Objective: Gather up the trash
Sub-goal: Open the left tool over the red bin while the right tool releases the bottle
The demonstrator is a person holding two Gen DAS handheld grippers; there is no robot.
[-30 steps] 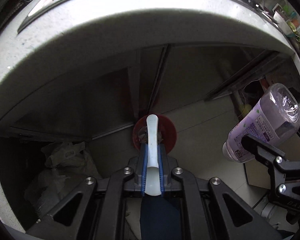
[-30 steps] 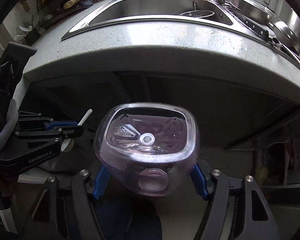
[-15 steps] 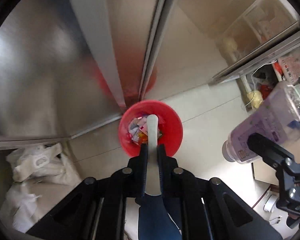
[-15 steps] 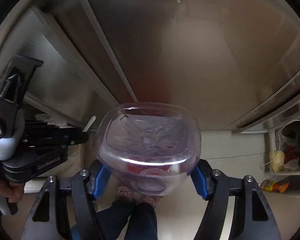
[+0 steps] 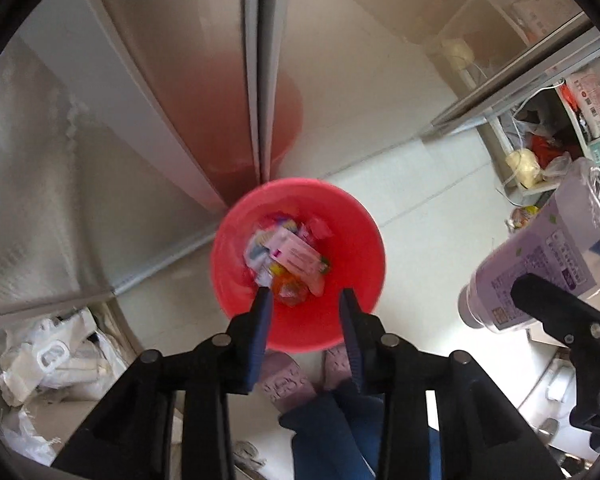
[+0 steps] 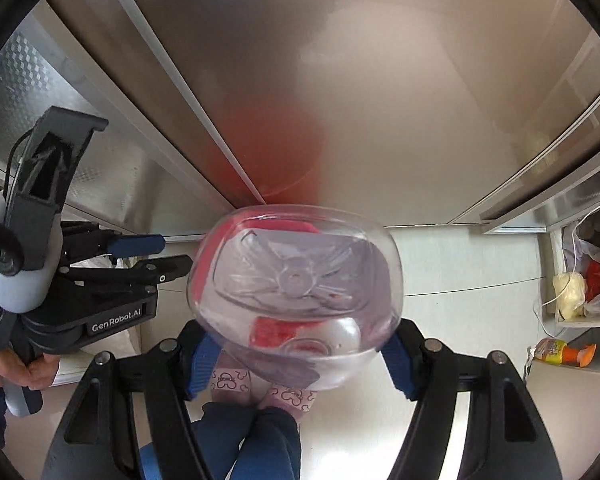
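Observation:
A red trash bin stands on the floor against steel cabinet doors, with several wrappers and packets inside. My left gripper hangs right above the bin, open and empty. My right gripper is shut on a clear plastic bottle with a purple label, seen base-on. The bottle also shows at the right of the left wrist view, held beside the bin. The left gripper shows at the left of the right wrist view.
Steel cabinet doors rise behind the bin. White bags lie on the floor at left. An open shelf with bags and boxes is at right. The person's legs and pink slippers stand below the bin.
Both grippers tilted down from the counter to the bin. The left gripper opened and the white spoon it held is gone from its fingers. The right still holds the bottle.

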